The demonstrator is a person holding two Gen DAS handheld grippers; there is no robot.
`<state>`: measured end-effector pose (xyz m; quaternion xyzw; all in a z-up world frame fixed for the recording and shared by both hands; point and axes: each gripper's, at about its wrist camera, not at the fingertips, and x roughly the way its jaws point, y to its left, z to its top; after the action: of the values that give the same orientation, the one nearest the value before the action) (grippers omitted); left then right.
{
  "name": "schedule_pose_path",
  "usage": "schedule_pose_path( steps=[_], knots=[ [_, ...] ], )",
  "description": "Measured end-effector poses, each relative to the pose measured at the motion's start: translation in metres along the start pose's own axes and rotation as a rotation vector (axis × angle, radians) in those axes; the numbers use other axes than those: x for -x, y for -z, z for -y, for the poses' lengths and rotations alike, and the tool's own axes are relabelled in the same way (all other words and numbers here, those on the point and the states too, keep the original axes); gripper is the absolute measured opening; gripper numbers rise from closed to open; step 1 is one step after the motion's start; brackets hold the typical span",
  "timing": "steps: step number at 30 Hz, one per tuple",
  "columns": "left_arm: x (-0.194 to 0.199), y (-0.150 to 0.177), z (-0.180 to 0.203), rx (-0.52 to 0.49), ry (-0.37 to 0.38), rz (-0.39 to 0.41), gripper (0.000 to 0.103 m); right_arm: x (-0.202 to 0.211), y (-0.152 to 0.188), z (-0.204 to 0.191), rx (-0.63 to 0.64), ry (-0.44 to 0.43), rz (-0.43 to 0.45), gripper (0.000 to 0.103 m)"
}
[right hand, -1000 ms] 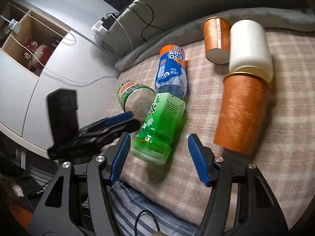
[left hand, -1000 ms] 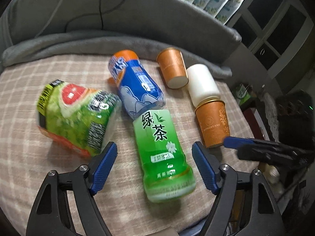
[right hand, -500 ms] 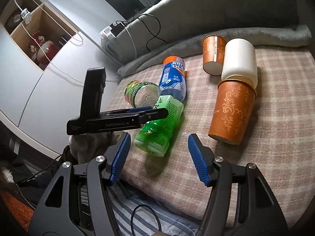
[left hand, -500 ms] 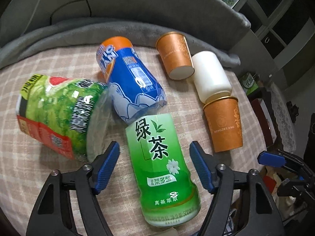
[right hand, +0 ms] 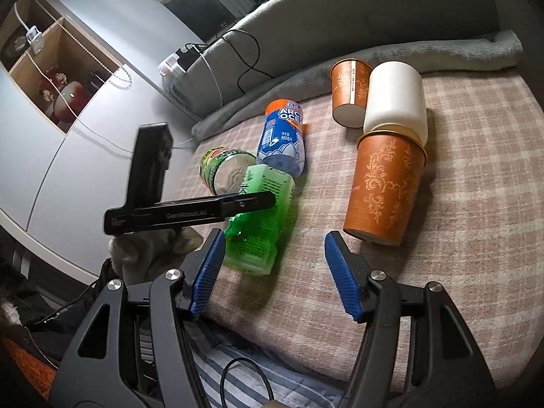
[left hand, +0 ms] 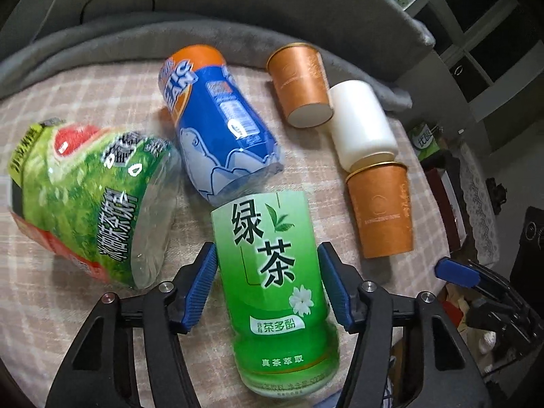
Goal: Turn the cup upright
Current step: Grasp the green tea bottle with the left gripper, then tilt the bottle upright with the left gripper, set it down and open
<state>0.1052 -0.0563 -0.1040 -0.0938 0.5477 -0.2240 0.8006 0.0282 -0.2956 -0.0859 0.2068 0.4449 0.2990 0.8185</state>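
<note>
While left claw (left hand: 267, 284) straddles bottle (left hand: 272, 282), cup (left hand: 380, 209) right (inverted)

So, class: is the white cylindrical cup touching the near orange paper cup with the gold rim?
Touching. In the right wrist view the white cylindrical cup lies with its end in the mouth of the near orange paper cup; the left wrist view agrees.

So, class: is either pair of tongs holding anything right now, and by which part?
Nothing is clearly held. The left tongs straddle the green tea bottle mid-body; contact cannot be told. The right tongs are open, empty.
</note>
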Motion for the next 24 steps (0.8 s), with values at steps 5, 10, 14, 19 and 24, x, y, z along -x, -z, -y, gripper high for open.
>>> schedule_pose_path(
  steps=[5, 10, 14, 19, 24],
  knots=[
    [0.016, 0.005, 0.015, -0.05, -0.027, 0.075, 0.058, -0.001, 0.0, -0.003, 0.006, 0.005, 0.001, 0.064],
    [0.024, 0.009, 0.023, -0.084, -0.055, 0.131, 0.057, 0.0, 0.001, -0.006, 0.008, 0.015, 0.006, 0.064],
    [0.031, 0.012, 0.03, -0.099, -0.071, 0.172, 0.057, 0.001, 0.002, -0.006, 0.008, 0.024, 0.014, 0.064],
    [0.034, 0.012, 0.037, -0.117, -0.076, 0.203, 0.056, 0.002, 0.002, -0.006, 0.01, 0.028, 0.019, 0.064],
    [0.033, 0.012, 0.04, -0.129, -0.086, 0.224, 0.056, 0.003, 0.001, -0.006, 0.014, 0.037, 0.02, 0.064]
  ],
)
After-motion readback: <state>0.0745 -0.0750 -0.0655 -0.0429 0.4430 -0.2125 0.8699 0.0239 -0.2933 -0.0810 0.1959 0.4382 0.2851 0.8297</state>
